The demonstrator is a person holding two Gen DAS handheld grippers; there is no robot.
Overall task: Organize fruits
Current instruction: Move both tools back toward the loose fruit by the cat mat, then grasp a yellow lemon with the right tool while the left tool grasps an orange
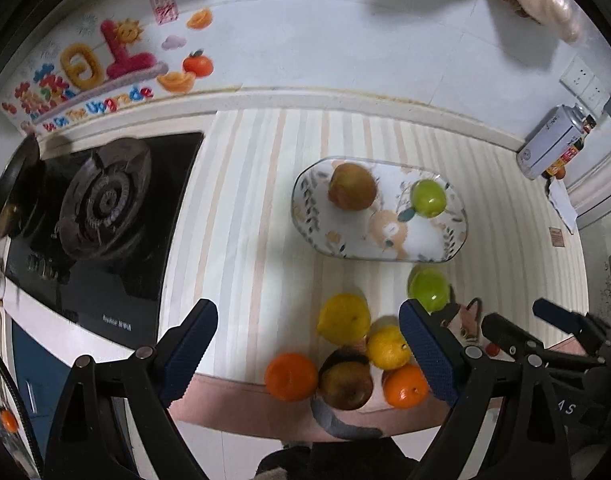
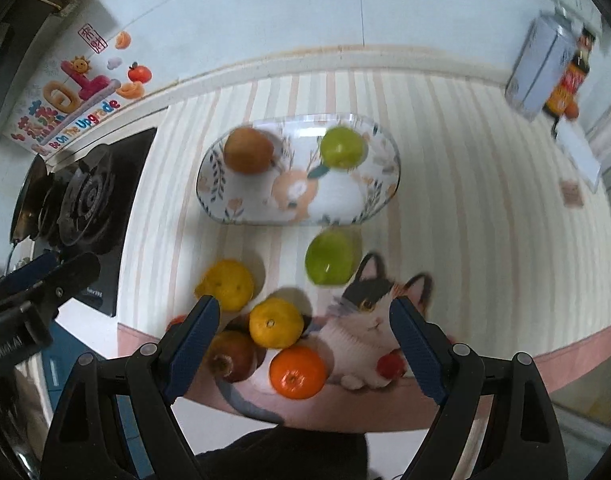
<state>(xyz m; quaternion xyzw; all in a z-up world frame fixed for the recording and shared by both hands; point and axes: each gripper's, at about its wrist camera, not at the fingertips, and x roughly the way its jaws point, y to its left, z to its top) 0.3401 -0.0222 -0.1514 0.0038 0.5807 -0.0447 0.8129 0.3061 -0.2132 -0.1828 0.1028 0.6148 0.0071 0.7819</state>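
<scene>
An oval patterned plate (image 1: 425,240) (image 2: 341,200) sits mid-counter with a brown fruit (image 1: 352,186) (image 2: 248,150) and a green apple (image 1: 428,198) (image 2: 342,147) on it. In front of it, on the striped mat, lie another green apple (image 1: 428,288) (image 2: 330,256), a lemon (image 1: 343,318) (image 2: 227,285), a yellow citrus (image 1: 387,346) (image 2: 275,322), two oranges (image 1: 291,376) (image 2: 297,372) and a brown fruit (image 1: 345,384) (image 2: 231,356). My left gripper (image 1: 309,350) and right gripper (image 2: 305,344) hang above this cluster, pointing steeply down. Both are open and hold nothing.
A black gas stove (image 1: 105,200) with a dark pan (image 1: 13,184) fills the left side. A white carton (image 1: 545,148) and a bottle (image 2: 565,84) stand at the back right by the wall. The mat's pink front edge (image 2: 505,360) runs near the counter's edge.
</scene>
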